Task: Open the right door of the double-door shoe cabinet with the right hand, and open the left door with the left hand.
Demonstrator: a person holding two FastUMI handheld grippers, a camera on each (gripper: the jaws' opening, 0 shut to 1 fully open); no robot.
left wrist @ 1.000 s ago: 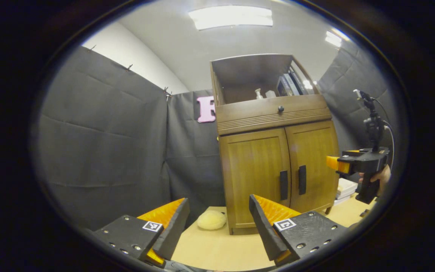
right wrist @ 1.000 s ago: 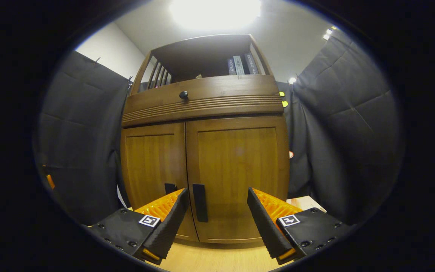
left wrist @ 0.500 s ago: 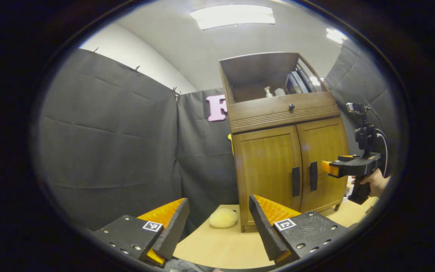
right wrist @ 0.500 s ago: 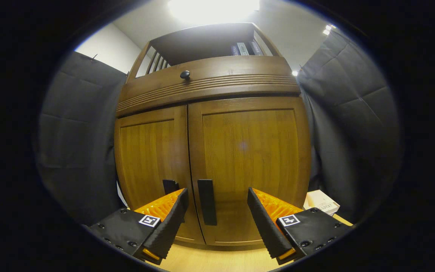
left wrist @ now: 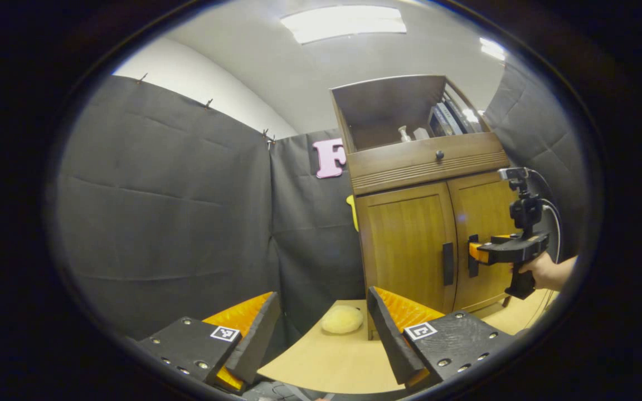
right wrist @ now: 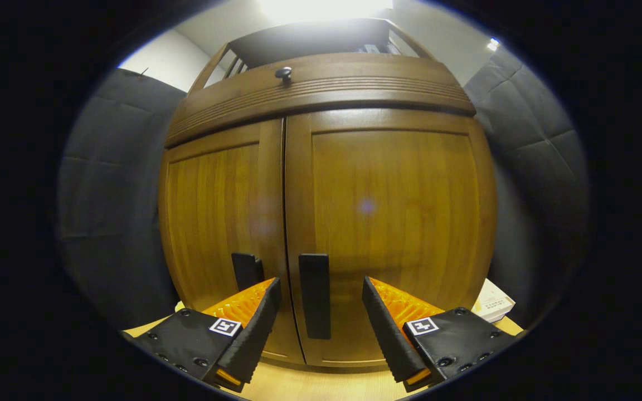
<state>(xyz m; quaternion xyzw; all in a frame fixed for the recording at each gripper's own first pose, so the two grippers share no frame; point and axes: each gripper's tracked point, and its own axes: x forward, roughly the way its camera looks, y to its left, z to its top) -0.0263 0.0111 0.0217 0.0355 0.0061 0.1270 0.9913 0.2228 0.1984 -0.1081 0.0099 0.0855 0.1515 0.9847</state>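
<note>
The wooden shoe cabinet (right wrist: 388,211) fills the right gripper view, both doors closed. My right gripper (right wrist: 320,283) is open just in front of the right door, and the dark vertical right door handle (right wrist: 315,295) appears between its two spread fingers without being pressed. The left door handle (right wrist: 247,270) sits just left of it. In the left gripper view the cabinet (left wrist: 410,239) stands at the right, and the right gripper (left wrist: 476,252), held by a hand (left wrist: 544,270), reaches the right door handle (left wrist: 472,266). My left gripper (left wrist: 321,326) is open and well short of the cabinet.
The cabinet stands on a light wooden table (left wrist: 326,362). A pale yellow round sponge-like thing (left wrist: 342,319) lies beside the cabinet's left foot. A white box (right wrist: 494,303) lies right of the cabinet. A drawer with a knob (right wrist: 283,72) sits above the doors, with an open shelf on top.
My right gripper has moved in toward the cabinet until the right door handle sits between its fingers. The left gripper view has swung left, so the cabinet sits farther right. Doors remain closed.
</note>
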